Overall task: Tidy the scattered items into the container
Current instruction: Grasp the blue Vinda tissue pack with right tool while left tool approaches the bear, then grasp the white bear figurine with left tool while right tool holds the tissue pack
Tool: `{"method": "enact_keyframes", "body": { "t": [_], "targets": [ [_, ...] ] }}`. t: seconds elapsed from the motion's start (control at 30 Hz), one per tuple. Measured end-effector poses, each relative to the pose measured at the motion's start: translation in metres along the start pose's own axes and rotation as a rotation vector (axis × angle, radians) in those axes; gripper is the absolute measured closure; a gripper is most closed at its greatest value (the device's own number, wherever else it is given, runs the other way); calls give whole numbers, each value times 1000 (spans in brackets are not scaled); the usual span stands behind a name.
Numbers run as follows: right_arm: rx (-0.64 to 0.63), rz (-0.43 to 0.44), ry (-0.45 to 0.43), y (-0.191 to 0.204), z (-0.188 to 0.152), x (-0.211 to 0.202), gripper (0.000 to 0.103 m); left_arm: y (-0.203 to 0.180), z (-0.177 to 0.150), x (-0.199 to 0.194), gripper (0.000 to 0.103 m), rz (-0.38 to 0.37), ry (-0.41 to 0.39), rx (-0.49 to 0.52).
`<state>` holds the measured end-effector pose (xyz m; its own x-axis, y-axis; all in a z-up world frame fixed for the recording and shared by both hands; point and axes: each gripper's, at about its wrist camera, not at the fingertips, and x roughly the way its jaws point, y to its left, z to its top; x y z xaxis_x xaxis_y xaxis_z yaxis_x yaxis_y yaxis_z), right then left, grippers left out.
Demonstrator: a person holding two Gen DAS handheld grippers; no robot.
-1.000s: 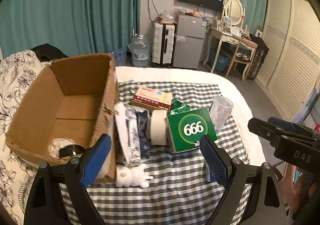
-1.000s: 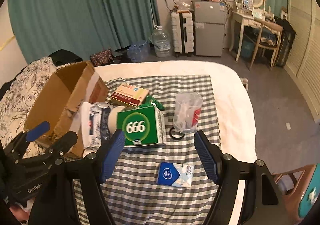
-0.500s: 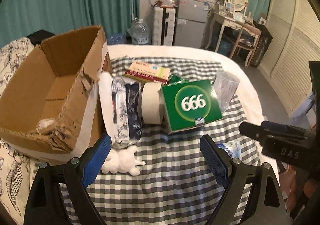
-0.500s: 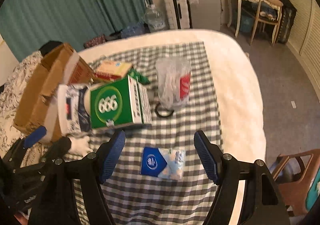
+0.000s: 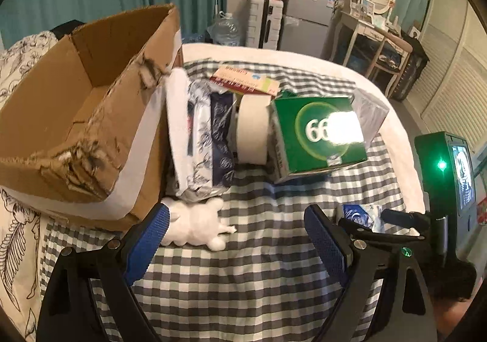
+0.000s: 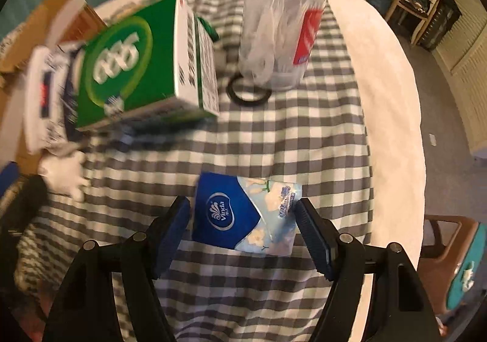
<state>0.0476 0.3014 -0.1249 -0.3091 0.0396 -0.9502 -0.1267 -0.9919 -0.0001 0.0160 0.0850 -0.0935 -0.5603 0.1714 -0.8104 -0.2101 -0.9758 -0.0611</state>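
Note:
An open cardboard box (image 5: 76, 129) stands at the left on a checked cloth (image 5: 249, 275). Beside it lie a patterned packet (image 5: 197, 141), a paper roll (image 5: 252, 129), a green "666" box (image 5: 316, 135) and a small white plush toy (image 5: 197, 226). My left gripper (image 5: 236, 238) is open and empty, its left finger beside the toy. My right gripper (image 6: 243, 229) is open, its fingers on either side of a blue Vinda tissue pack (image 6: 243, 214) lying on the cloth. A clear bag of plastic utensils (image 6: 280, 31) and a black ring (image 6: 248, 89) lie beyond.
A red and yellow box (image 5: 243, 83) lies behind the roll. A floral pillow (image 5: 18, 250) is at the left. A brown chair (image 6: 447, 238) stands right of the bed. A fridge, suitcase and dressing table (image 5: 374, 34) stand at the far wall.
Both grippers have dropped closer to the bed. The right gripper has moved down over the tissue pack, which now sits between its fingers. The left gripper has neared the plush toy.

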Motion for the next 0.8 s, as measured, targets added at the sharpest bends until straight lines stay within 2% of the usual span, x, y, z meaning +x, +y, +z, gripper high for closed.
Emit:
{"method": "enact_keyframes", "body": {
  "t": [0.13,0.2,0.47,0.6,0.8],
  "targets": [
    [-12,-60,25,4,-2,10,24,6,-1,5,10,0,29,-15],
    [10,-51,63,0,-4,19,24,7,-2,7,10,-1,37,-20],
    [56,6,40,-8,-6,5,29,15,-11,14,10,-17,65,-30],
    [56,3,-21,-9,-5,-14,29,17,-17,17,10,-22,87,-44],
    [70,44,-111,-14,-4,-48,29,32,-25,23,10,-12,109,-125]
  ]
}}
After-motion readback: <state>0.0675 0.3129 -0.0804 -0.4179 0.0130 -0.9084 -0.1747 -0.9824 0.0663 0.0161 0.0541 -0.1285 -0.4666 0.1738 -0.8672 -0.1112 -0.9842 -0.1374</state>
